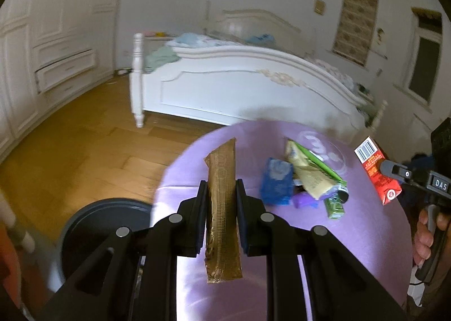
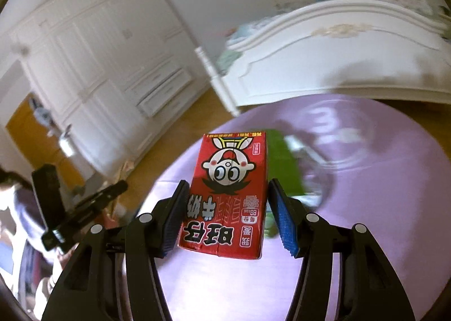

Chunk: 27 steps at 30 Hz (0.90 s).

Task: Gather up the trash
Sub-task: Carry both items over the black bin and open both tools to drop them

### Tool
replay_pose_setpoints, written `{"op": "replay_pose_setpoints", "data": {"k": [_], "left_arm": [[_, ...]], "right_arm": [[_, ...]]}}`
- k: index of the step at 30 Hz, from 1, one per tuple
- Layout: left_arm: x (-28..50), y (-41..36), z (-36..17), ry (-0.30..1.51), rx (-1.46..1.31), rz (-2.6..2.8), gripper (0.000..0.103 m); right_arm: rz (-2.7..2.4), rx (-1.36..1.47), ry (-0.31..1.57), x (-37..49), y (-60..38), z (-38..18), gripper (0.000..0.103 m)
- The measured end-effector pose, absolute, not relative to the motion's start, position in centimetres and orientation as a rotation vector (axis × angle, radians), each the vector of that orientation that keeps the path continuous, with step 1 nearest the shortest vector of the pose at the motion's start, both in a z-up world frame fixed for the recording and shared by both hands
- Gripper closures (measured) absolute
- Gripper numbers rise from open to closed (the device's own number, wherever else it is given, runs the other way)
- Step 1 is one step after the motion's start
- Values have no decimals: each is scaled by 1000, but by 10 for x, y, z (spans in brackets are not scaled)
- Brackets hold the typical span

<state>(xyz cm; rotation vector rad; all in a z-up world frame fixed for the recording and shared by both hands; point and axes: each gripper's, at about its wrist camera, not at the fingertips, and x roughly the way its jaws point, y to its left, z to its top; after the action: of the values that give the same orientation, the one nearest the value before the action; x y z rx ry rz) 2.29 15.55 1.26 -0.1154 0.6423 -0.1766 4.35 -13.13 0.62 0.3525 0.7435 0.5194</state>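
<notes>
My left gripper (image 1: 222,191) is shut on a long gold-brown wrapper (image 1: 221,168), held upright above the near edge of the round purple-clothed table (image 1: 352,250). My right gripper (image 2: 228,188) is shut on a red milk carton (image 2: 228,194) with a cartoon face, lifted over the table; the same carton (image 1: 377,171) shows at the right of the left wrist view. A pile of trash lies on the cloth: a blue packet (image 1: 276,182), a yellow-green packet (image 1: 310,171) and a small green carton (image 1: 335,205). A blurred green packet (image 2: 282,163) lies behind the red carton.
A dark grey round bin (image 1: 104,222) stands on the wooden floor at the table's lower left. A white bed (image 1: 239,87) lies beyond the table, and a white wardrobe with drawers (image 1: 64,67) fills the left wall. A hand (image 1: 425,233) grips the right handle.
</notes>
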Motion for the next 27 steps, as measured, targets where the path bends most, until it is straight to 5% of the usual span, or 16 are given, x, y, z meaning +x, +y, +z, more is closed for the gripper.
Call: {"op": "replay_pose_setpoints", "data": {"k": [15, 27], "left_arm": [[-28, 257, -14, 641, -287, 17, 83], [-27, 296, -52, 702, -363, 68, 83]], "right_arm": [[837, 149, 846, 51, 47, 21, 45], [897, 4, 973, 70, 163, -19, 45]]}}
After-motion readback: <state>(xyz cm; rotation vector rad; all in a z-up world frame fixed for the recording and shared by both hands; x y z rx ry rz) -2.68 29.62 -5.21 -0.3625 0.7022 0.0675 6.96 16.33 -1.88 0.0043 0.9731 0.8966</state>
